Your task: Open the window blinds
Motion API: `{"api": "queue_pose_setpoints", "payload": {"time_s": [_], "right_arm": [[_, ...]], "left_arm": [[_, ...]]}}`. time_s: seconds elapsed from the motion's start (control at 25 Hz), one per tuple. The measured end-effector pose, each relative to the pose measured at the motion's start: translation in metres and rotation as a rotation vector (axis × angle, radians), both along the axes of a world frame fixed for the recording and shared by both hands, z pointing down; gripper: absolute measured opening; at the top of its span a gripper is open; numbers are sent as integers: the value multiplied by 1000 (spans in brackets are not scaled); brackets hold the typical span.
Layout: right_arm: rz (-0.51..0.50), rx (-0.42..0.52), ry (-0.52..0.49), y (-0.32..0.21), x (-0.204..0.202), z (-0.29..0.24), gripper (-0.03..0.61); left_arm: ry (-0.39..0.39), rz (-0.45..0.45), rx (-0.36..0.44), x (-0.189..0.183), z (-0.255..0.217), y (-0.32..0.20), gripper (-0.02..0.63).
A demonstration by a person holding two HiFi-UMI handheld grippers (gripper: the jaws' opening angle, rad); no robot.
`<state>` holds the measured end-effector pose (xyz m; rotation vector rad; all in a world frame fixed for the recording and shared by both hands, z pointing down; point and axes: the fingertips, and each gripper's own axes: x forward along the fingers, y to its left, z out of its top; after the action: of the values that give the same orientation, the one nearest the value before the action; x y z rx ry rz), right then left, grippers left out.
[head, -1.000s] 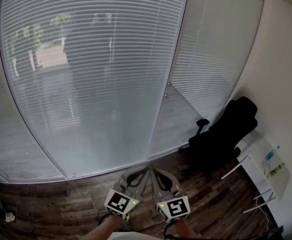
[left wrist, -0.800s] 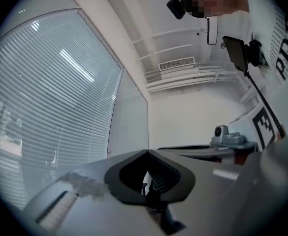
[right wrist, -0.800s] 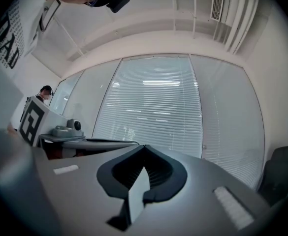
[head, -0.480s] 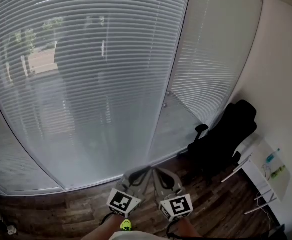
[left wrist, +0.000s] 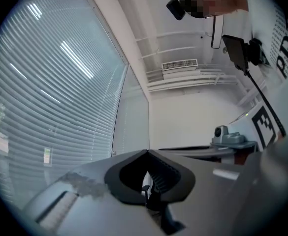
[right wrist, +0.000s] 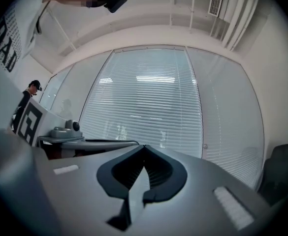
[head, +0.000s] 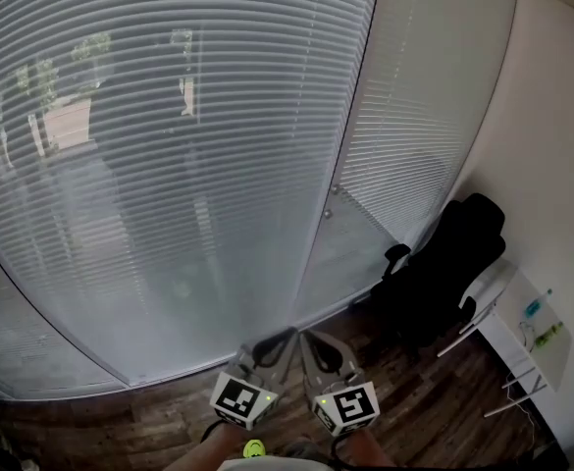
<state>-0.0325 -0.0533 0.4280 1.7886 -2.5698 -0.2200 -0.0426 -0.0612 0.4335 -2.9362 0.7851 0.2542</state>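
Ahead, blinds (head: 169, 165); wood floor (head: 90, 425) left, chair (head: 443, 273) right.

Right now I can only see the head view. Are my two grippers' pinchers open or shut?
Observer: The left gripper is shut. Its jaws meet with nothing between them.
Operator: And the other one?
Observer: The right gripper is shut too, and empty.
Operator: Is anybody else in the room?
Observer: Yes. The right gripper view shows a person in a dark cap standing far off at its left edge.
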Motion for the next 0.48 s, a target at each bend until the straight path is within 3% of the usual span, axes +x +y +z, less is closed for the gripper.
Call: {"api": "queue_pose_setpoints", "payload": {"time_s": [0.48], "right_arm": [[-21,0,9,-52,12,1,8]], "left_arm": [[7,-20,-30,12,2,-51,-8]]}}
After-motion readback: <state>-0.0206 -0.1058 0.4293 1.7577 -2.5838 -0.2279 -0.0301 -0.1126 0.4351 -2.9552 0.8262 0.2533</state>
